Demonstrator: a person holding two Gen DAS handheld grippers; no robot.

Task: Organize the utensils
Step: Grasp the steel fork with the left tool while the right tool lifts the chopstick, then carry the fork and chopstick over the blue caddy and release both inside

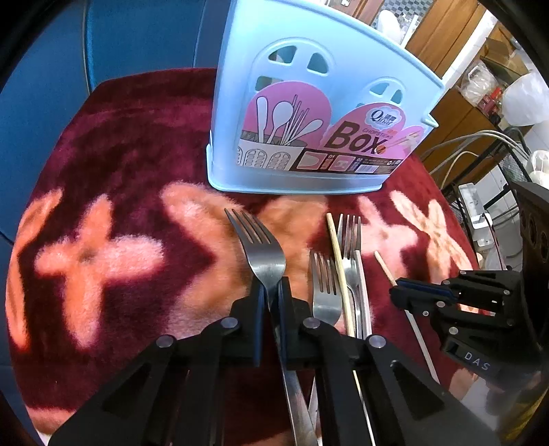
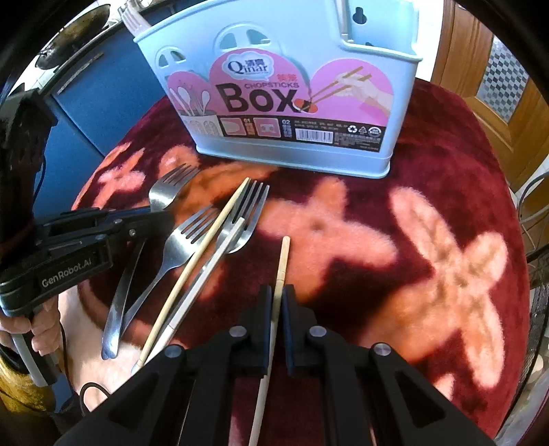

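A light blue chopsticks box [image 1: 308, 120] [image 2: 291, 103] stands upright at the back of the cloth. My left gripper [image 1: 271, 286] [image 2: 164, 214] is shut on the neck of a steel fork [image 1: 262, 247] [image 2: 171, 187], its tines pointing toward the box. My right gripper [image 2: 277, 293] [image 1: 399, 286] is shut on a pale wooden chopstick [image 2: 284, 254] [image 1: 384, 266]. Between the two grippers lie two more forks [image 2: 192, 236] [image 2: 250, 206], a second chopstick [image 2: 212, 247] [image 1: 339, 264] and a white-handled utensil [image 2: 206, 271], overlapping in a loose pile.
A dark red plush cloth [image 2: 394, 192] with pink flower shapes covers the round table. A pale fork [image 2: 132, 17] sticks out of the box's left corner. A blue cabinet [image 1: 137, 37] stands behind, a wire rack [image 1: 507, 164] to the right. A hand [image 2: 44, 329] grips the left handle.
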